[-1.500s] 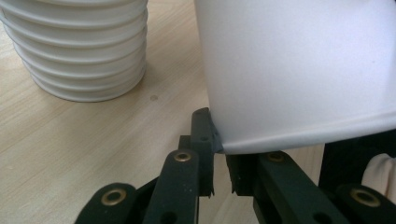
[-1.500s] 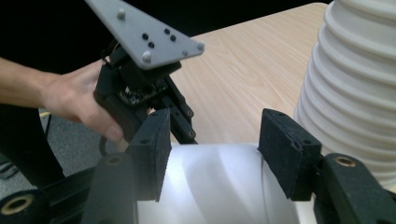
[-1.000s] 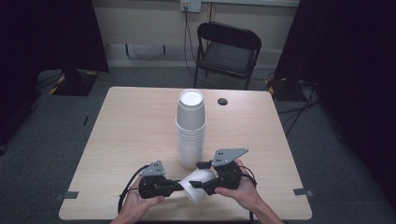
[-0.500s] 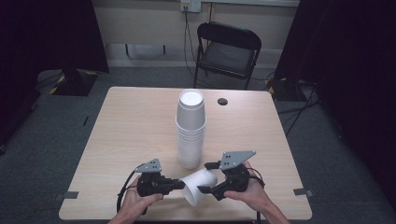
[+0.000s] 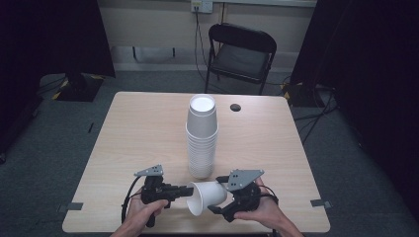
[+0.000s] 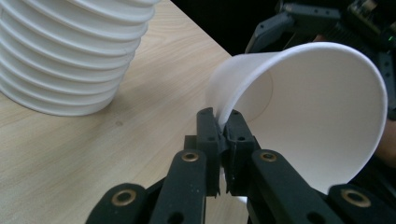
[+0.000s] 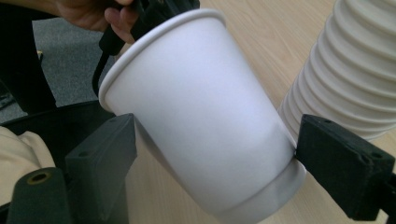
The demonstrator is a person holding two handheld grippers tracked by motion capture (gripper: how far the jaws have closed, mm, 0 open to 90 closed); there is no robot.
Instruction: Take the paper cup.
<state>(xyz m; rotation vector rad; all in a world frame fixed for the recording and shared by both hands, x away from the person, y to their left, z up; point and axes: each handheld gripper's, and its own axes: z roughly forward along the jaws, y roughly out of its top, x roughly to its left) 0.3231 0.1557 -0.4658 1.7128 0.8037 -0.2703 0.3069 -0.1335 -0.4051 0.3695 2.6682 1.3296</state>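
High view: a single white cup (image 5: 207, 196) is held on its side above the near edge of the table (image 5: 138, 133), between the left gripper (image 5: 187, 189) and the right gripper (image 5: 221, 196), with its open mouth turned toward the left gripper. The cup lies just in front of the stack (image 5: 201, 136) of inverted cups, which stands at mid-table. A chair (image 5: 240, 49) is seen beyond the far edge.

Left gripper view: the left gripper (image 6: 223, 122) is seen with its jaws pressed together on the cup (image 6: 322, 112) rim, one jaw inside the mouth and one outside; the cup's inside and bottom are visible here. The stack (image 6: 70, 51) rises at upper left.

Right gripper view: the outer wall and base of the cup (image 7: 201, 121) are shown, a side hidden from the left gripper view. The right gripper (image 7: 212, 140) is seen with jaws spread on either side of the lower cup body; one pad touches the base rim, while contact at the other cannot be told. The stack (image 7: 355, 65) is at the right.

Pose: the left hand (image 5: 144, 213) is wrapped around its gripper's handle from below, the gripper pointing right. The right hand (image 5: 262, 210) cradles its gripper, which is angled left toward the cup.
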